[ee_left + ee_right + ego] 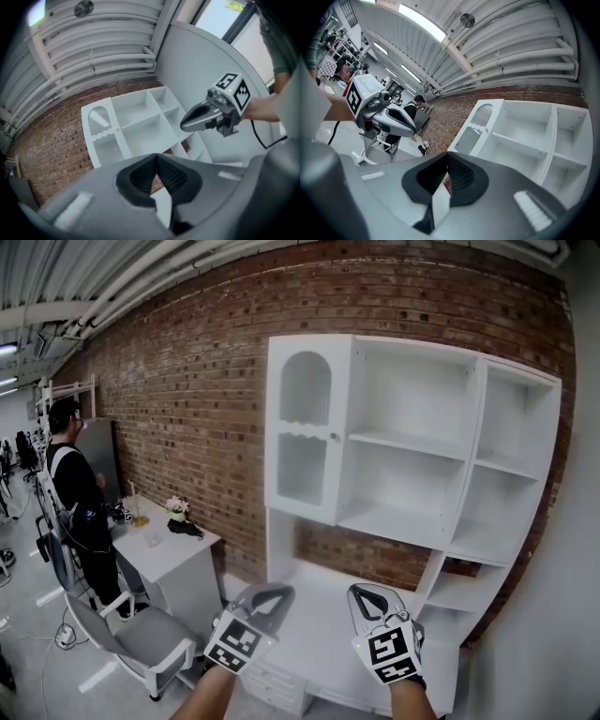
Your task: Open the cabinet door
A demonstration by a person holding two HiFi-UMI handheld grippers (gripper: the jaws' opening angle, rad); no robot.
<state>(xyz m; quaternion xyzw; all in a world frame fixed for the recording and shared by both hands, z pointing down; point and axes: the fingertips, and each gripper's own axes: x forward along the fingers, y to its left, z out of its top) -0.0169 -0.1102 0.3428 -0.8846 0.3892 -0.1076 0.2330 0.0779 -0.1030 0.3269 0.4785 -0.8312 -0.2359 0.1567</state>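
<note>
A tall white cabinet stands against the brick wall. Its one door (305,427), with an arched window and a small knob (334,437), is at the upper left and lies flush with the frame. The same door (101,126) shows in the left gripper view, and as a door (476,126) in the right gripper view. My left gripper (277,592) and right gripper (361,593) are side by side, low in the head view, well below the door and apart from it. Both point level toward the cabinet with their jaws together and nothing between them.
Open shelves (412,484) fill the cabinet's middle and right, with a white counter (314,624) and drawers below. At the left are a white desk (164,554) with flowers (176,507), a grey chair (131,638) and a person in black (75,493).
</note>
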